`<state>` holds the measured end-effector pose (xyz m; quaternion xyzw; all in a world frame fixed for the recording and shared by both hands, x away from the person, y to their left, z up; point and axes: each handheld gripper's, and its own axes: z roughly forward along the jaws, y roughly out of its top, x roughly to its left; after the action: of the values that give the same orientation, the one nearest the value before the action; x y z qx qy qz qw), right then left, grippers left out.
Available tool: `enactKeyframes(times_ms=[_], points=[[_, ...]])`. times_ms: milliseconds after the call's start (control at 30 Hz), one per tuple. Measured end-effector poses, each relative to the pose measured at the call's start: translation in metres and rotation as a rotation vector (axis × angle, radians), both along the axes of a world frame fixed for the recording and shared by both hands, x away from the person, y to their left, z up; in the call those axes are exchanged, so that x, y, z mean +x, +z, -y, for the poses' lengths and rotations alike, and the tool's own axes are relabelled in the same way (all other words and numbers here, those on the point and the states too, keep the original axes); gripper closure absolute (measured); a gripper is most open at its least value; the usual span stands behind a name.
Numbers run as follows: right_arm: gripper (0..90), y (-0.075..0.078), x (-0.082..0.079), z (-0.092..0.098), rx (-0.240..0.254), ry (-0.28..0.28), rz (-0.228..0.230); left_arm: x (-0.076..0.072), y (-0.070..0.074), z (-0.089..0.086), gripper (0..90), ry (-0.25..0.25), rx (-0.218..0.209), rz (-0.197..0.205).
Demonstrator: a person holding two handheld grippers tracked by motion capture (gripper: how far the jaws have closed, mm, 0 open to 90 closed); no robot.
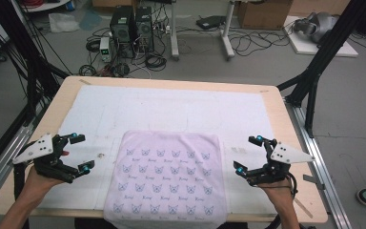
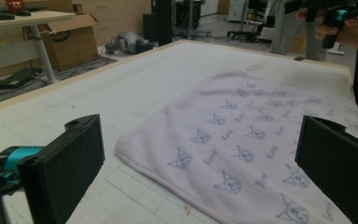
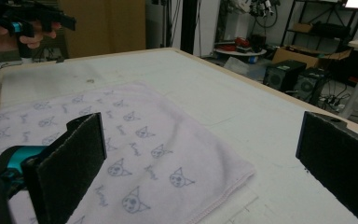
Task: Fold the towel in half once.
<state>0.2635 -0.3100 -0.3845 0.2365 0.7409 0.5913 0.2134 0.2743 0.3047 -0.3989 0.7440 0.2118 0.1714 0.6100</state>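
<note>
Left gripper (image 1: 81, 152): jaws spread wide, nothing between them, held just off the towel's left edge, near the table's left side.
Right gripper (image 1: 248, 155): same deal, jaws wide apart and empty, sitting off the towel's right edge.
Left gripper view: both black jaws frame the towel's near corner, no contact.
Towel (image 1: 167, 174): pale pink with little blue cat faces, lying flat and spread out between the two grippers, its near edge hanging a bit over the table's front.
Mat (image 1: 171, 109): white sheet under the towel, covering most of the tabletop.
Table (image 1: 286, 124): light wood, rounded corners.
Floor behind: computer towers (image 1: 132, 28) and tangled cables.
</note>
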Motion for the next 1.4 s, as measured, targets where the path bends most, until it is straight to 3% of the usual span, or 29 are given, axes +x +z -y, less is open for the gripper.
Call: enactKeyframes(times_ms=[267, 500, 733, 900, 1000, 1100, 1233, 1300, 1367, 1400], points=[[0.6, 0.004, 0.005, -0.002, -0.03, 0.007, -0.009, 0.003, 0.004, 0.004, 1.7, -0.012, 0.027, 0.0], [0.6, 0.012, 0.019, -0.012, -0.085, 0.018, -0.043, 0.015, 0.014, 0.012, 1.8, -0.035, 0.093, -0.013], [0.7, 0.022, 0.046, -0.027, -0.211, 0.015, -0.092, 0.035, 0.024, 0.027, 1.8, -0.073, 0.177, -0.035], [0.7, 0.029, 0.069, -0.036, -0.272, 0.029, -0.135, 0.057, 0.031, 0.04, 1.7, -0.074, 0.249, -0.05], [1.4, 0.03, 0.084, -0.041, -0.324, 0.03, -0.174, 0.069, 0.033, 0.045, 1.8, -0.07, 0.278, -0.068], [1.5, 0.029, 0.098, -0.045, -0.357, 0.038, -0.204, 0.082, 0.033, 0.048, 1.8, -0.066, 0.292, -0.111], [2.1, 0.025, 0.118, -0.052, -0.411, 0.049, -0.255, 0.099, 0.03, 0.051, 2.0, -0.031, 0.319, -0.149], [3.8, 0.023, 0.124, -0.056, -0.446, 0.054, -0.271, 0.107, 0.029, 0.052, 2.9, -0.017, 0.334, -0.171], [3.9, 0.02, 0.132, -0.061, -0.473, 0.057, -0.286, 0.114, 0.025, 0.053, 2.9, 0.0, 0.321, -0.203], [4.4, 0.019, 0.134, -0.063, -0.474, 0.063, -0.285, 0.117, 0.022, 0.054, 3.0, 0.006, 0.34, -0.214]])
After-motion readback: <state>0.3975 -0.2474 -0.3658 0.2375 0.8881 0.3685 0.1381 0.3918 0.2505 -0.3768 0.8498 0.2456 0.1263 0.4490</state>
